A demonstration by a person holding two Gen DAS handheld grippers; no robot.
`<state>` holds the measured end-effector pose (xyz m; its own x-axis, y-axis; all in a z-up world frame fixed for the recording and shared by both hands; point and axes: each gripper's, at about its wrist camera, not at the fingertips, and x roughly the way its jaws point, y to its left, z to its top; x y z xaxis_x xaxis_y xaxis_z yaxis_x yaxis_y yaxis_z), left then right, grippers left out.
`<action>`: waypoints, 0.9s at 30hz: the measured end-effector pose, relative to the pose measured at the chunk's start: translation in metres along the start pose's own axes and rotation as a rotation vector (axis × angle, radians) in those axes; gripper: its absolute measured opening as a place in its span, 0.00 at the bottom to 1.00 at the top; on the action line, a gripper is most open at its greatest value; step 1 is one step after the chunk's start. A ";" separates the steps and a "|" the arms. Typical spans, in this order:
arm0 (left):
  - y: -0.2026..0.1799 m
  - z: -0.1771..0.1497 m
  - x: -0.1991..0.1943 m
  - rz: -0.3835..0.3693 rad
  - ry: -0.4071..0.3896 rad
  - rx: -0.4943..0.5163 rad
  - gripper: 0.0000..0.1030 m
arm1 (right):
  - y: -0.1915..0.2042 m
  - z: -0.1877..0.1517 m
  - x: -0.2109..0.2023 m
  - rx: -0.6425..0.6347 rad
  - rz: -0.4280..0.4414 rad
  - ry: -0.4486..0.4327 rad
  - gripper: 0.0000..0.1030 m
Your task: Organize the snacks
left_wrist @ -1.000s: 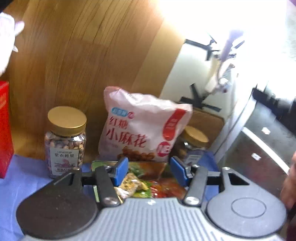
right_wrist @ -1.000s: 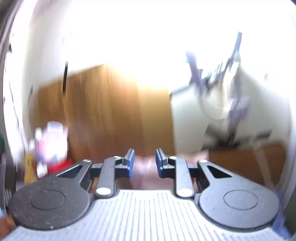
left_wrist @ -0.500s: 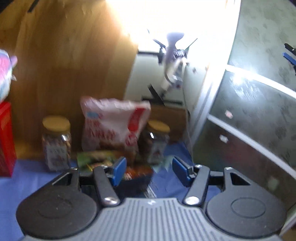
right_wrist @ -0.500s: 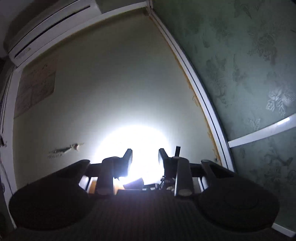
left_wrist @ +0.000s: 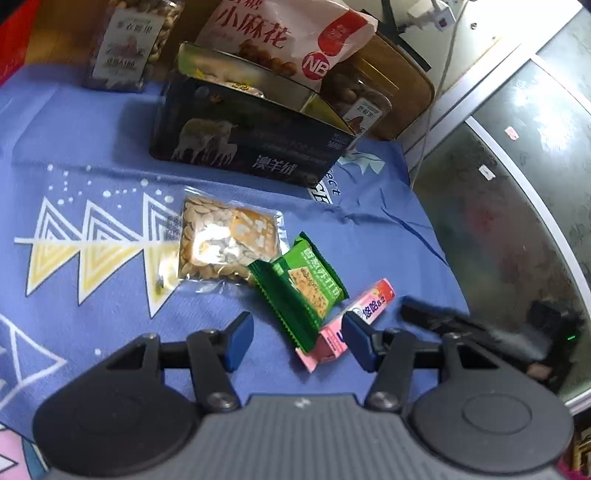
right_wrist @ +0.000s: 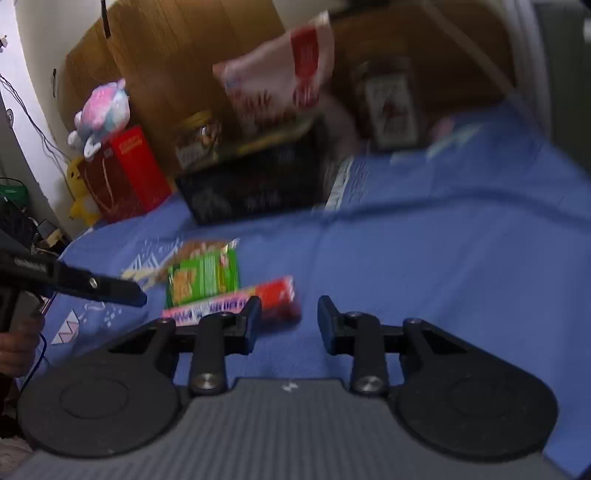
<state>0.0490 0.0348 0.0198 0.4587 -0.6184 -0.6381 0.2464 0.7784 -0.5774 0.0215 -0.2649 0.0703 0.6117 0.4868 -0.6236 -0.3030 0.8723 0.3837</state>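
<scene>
Left wrist view: the left gripper [left_wrist: 297, 341], jaws apart and empty, hovers over a blue patterned cloth [left_wrist: 74, 184] near its right edge. Three loose snacks lie in a touching row: one clear seed packet [left_wrist: 225, 245], one green cracker packet [left_wrist: 301, 290], one pink candy box [left_wrist: 351, 323]. At the cloth's far edge sits one dark box [left_wrist: 251, 144], open-topped, with one pink snack bag [left_wrist: 288, 33] and two nut jars behind it, one [left_wrist: 127, 44] at its left and one [left_wrist: 360, 101] at its right.

Right wrist view, blurred: the right gripper [right_wrist: 290, 323], jaws also apart and empty, hangs just beside the candy box [right_wrist: 236, 304]. The pickup appears not yet begun; the next move likely calls for straddling one packet, closing, then carrying it to the dark box [right_wrist: 255, 186].
</scene>
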 end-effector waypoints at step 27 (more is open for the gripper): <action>0.002 0.010 0.029 -0.024 0.039 0.024 0.42 | 0.080 0.025 0.071 -0.416 0.113 0.303 0.72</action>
<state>0.0715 0.0199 0.0056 0.4191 -0.6404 -0.6436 0.2772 0.7653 -0.5809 0.0586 -0.1619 0.0736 0.3384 0.5166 -0.7865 -0.6573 0.7279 0.1953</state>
